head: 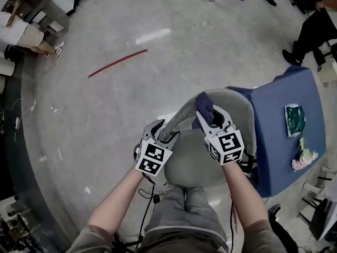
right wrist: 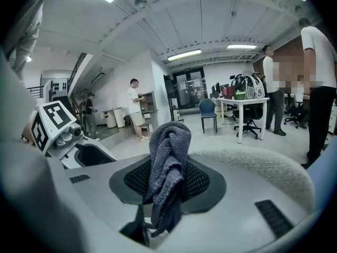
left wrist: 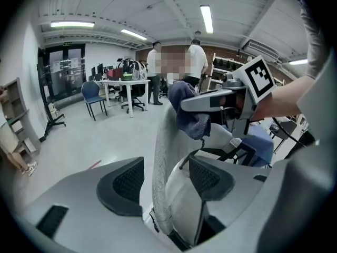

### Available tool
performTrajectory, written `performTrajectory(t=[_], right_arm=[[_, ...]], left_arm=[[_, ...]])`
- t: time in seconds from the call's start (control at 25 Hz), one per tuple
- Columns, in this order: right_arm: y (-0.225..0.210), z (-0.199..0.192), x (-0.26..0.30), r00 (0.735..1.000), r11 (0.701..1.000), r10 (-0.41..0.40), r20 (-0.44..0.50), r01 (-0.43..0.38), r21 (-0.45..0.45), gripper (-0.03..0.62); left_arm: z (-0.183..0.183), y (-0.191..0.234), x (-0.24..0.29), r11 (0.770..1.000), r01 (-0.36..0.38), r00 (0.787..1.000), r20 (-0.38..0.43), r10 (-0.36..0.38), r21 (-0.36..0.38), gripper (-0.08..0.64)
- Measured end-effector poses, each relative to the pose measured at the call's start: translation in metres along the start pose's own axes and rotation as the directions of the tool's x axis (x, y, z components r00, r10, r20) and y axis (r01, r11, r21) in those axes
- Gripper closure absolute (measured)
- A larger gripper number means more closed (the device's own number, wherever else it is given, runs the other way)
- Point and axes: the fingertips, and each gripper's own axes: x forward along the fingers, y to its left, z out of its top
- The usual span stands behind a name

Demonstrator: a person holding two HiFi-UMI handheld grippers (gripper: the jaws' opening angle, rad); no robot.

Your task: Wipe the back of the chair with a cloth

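Red strip [head: 118, 62] on floor, well left of chair back [head: 237, 98]. Left gripper [head: 163, 133] at chair back's left rim: jaws partly apart, rim standing between them, no clamp on it. Dark blue cloth [head: 204, 107] bunched against top rim of chair back, pinched between closed jaws of right gripper [head: 213, 121]. Blue-covered table [head: 284, 136] just right of chair back.
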Motion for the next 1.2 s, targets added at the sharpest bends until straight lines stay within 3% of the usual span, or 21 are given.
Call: performTrajectory(t=[0.48,0.64,0.84,1.0,1.2], right_arm=[[-0.020,-0.017,0.030,0.999,0.999,-0.036,-0.004,0.036,0.022,0.443],[-0.052,-0.031,0.010,0.990,0.985,-0.142,-0.019,0.143,0.093,0.443],[-0.110,-0.048,-0.037,0.942,0.927,-0.333,-0.047,0.336,0.165,0.443],[-0.135,-0.053,-0.073,0.897,0.879,-0.439,-0.049,0.440,0.183,0.443],[-0.143,-0.054,-0.092,0.815,0.801,-0.579,-0.030,0.575,0.164,0.440]], left_arm=[[-0.050,0.017,0.067,0.998,0.017,0.991,-0.131,-0.024,-0.057,0.287],[-0.060,0.019,0.074,0.997,-0.014,0.984,-0.176,0.001,-0.074,0.327],[-0.070,0.019,0.083,0.999,-0.026,0.975,-0.220,0.019,-0.028,0.359],[-0.078,0.018,0.086,0.998,-0.023,0.973,-0.230,0.010,-0.056,0.397],[-0.078,0.019,0.088,0.997,-0.019,0.977,-0.215,0.004,-0.071,0.416]])
